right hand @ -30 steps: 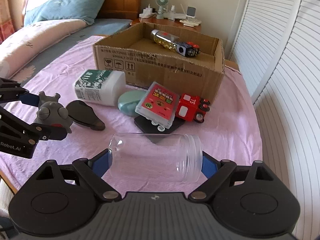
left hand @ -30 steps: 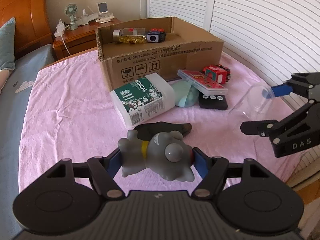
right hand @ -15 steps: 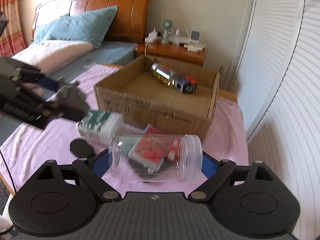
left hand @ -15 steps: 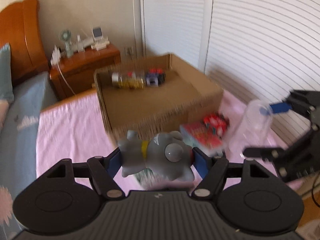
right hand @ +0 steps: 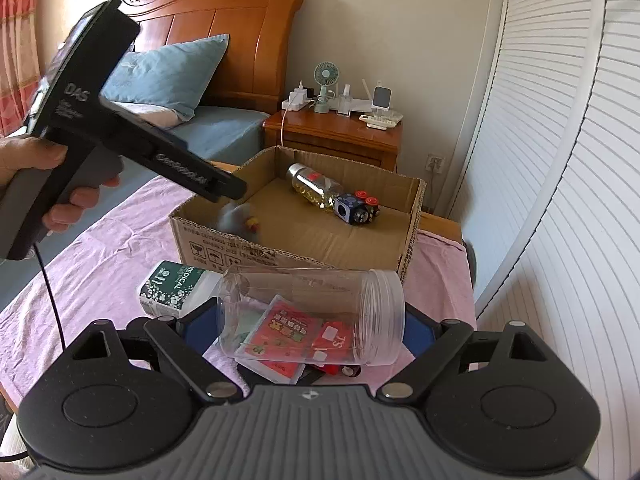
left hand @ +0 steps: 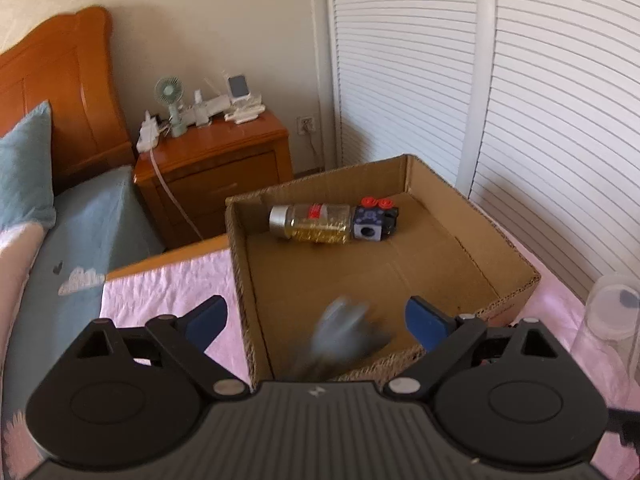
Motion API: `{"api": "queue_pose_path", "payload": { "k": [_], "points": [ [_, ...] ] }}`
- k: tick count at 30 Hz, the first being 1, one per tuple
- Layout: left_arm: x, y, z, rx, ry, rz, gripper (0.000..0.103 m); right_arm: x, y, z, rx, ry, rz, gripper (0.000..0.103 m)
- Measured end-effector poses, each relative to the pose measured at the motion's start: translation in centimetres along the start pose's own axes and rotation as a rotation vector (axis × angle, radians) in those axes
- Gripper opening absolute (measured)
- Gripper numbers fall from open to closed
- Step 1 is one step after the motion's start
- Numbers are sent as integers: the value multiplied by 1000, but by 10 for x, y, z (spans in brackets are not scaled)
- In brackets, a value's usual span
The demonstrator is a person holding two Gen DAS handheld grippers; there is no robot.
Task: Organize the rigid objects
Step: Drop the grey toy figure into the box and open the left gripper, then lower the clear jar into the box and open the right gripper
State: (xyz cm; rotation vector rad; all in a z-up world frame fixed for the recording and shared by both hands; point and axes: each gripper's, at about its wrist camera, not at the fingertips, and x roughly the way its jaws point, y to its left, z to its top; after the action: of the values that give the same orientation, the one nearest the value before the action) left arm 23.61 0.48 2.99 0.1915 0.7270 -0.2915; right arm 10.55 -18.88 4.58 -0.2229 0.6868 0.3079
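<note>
1. Falling into the cardboard box [left hand: 500, 248], the grey toy figure [left hand: 344, 332] shows as a blur between the pads of the left claw [left hand: 316, 320], whose jaws are opening and no longer press on it; in the right wrist view it sits at about 9 o'clock inside the box, near the front wall.
2. Already in the box, toward 12 o'clock along the back wall, lie a bottle of yellow capsules [left hand: 312, 224] and, touching its end, a dark cube toy with red knobs [left hand: 376, 224]. I judge three things as good as stowed.
3. The right claw [right hand: 312, 320] grips the clear plastic jar [right hand: 312, 312] lying sideways, its pads on both ends, held above the bed at 6 o'clock of the box; this looks like the next thing to go in.
4. Left on the pink bedspread [right hand: 104, 256] outside the box: a white pack with green "MEDICAL" print [right hand: 176, 284] at about 7 o'clock of the box, and, seen through the jar, a red card case [right hand: 280, 332] and a red toy [right hand: 336, 340] atop something dark.
5. By my reckoning the task is under half done.
</note>
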Motion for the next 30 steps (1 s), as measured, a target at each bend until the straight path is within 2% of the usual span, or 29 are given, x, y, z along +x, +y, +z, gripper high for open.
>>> {"api": "queue_pose_path", "payload": {
  "k": [6,11,17,30],
  "points": [
    [-31,2,-27,-36,-15,-9,102,7,-4,4,15,4,5,93],
    [-59,-8,-53,-49,-16,13,102,11,-6,11,27,-4,3,93],
    [-79,-13,-76,-131,-20,-2,102,23,-10,28,32,-5,-12,93],
    [-94,-11,-94,-160,-40,48,102,78,-23,78,30,33,-79,93]
  ]
}}
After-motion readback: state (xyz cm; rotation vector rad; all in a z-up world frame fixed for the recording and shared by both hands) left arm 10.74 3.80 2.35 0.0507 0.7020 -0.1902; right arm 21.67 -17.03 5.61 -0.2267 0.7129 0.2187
